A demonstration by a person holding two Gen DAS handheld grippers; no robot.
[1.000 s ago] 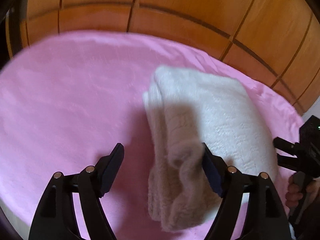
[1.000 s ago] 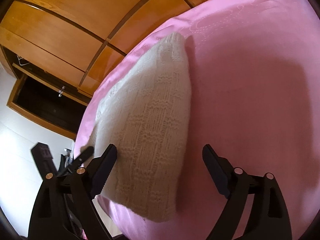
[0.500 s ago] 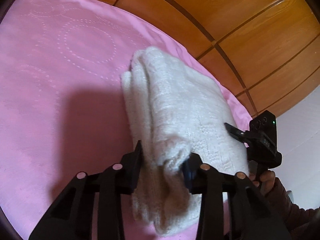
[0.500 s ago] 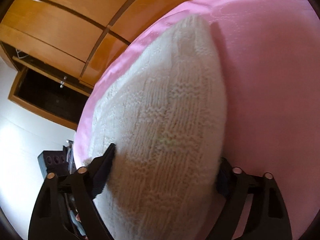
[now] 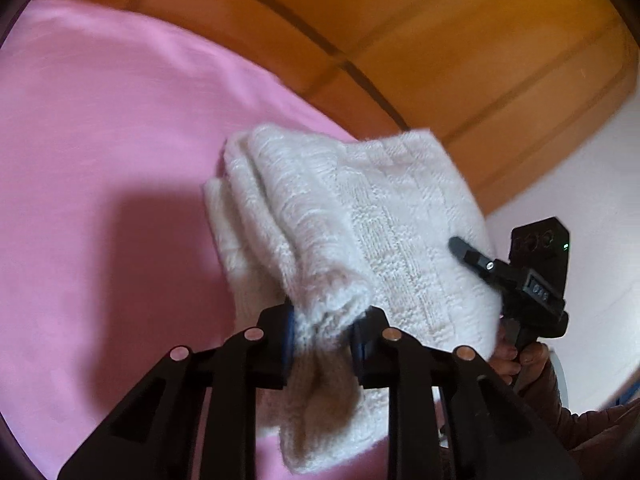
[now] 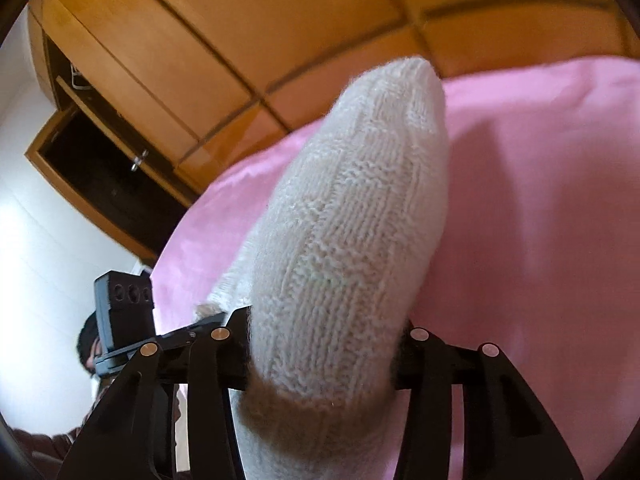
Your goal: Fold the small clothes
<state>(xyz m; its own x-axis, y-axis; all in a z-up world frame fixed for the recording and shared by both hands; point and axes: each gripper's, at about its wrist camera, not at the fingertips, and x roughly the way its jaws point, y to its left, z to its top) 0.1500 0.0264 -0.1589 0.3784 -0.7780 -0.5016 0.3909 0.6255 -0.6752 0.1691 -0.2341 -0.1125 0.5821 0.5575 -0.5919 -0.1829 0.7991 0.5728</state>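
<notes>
While one second ago both pairs of jaws were standing wide apart around the bundle, now the left gripper is clenching a thick rolled edge of the white knitted garment, and the right gripper is squeezing the opposite end of it. To my eye the folded piece is now leaving the pink sheet, so I judge the folding is nearly finished and the bundle is being carried away or repositioned. The wool is looking soft, fluffy and bulky, with a ribbed and basket-like pattern, several layers stacked. The sheet under it is smooth and a bit shiny. Farther behind, wooden wardrobe panels are glowing orange, with dark grooves between them.
</notes>
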